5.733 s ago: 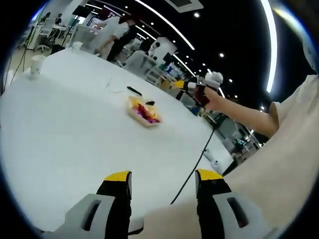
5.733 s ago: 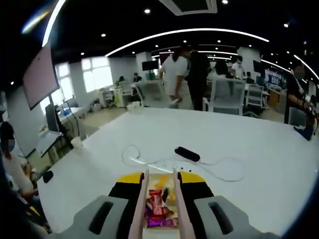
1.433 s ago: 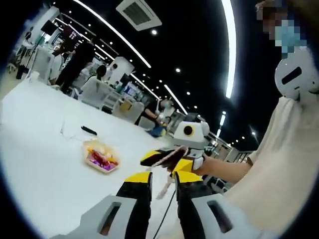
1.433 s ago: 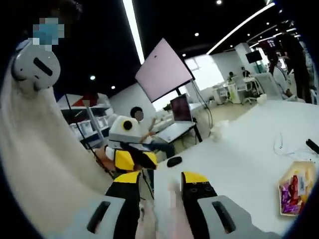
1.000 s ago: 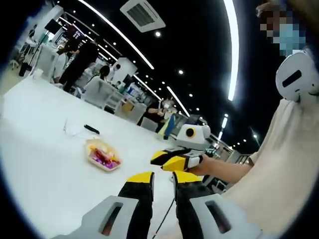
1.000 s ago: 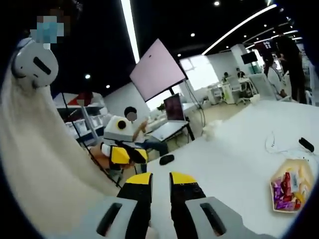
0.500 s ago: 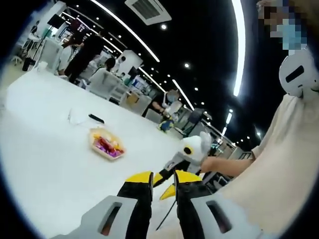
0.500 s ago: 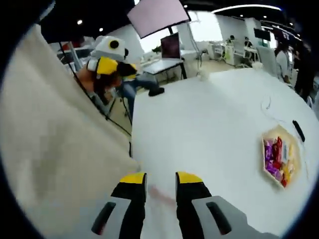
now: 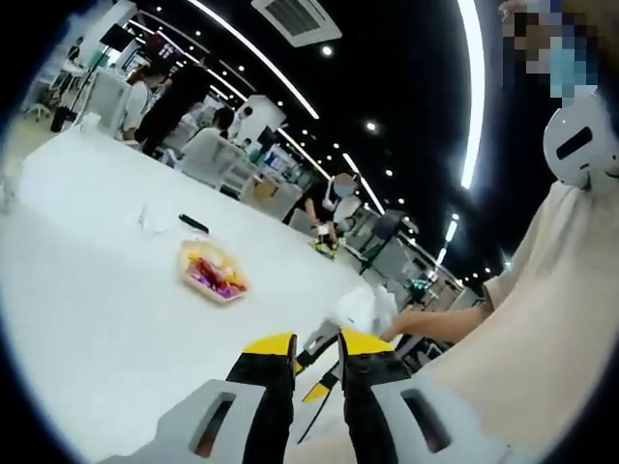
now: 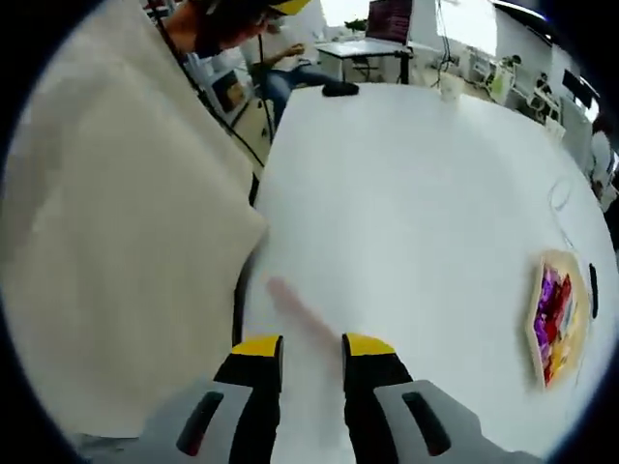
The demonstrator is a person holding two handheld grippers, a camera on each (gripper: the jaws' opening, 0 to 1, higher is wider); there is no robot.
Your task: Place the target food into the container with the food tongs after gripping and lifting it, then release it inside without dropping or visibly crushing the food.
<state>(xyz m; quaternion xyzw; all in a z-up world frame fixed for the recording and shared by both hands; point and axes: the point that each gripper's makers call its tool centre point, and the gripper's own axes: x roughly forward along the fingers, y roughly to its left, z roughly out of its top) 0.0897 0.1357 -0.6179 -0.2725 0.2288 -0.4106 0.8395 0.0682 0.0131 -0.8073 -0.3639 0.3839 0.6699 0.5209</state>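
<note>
- Spreading across both views is the white surface (image 10: 416, 193), and the tray of wrapped snacks (image 10: 553, 314) is sitting on it well apart from both grippers.
- The right gripper (image 10: 309, 350) is hovering near the surface's edge beside the person's pale shirt (image 10: 106, 242); its jaws are standing slightly apart, and a pinkish blurred strip, likely the tongs (image 10: 302, 314), is running out from between them, so they are probably grasping it.
- The left gripper (image 9: 314, 340) is pointing toward the tray (image 9: 215, 273), jaws nearly clenched, nothing visibly between them.
- Doing this step well is likely meaning steadying the tongs first, then approaching the tray slowly from above.
- Which snack is the target, I cannot tell.
</note>
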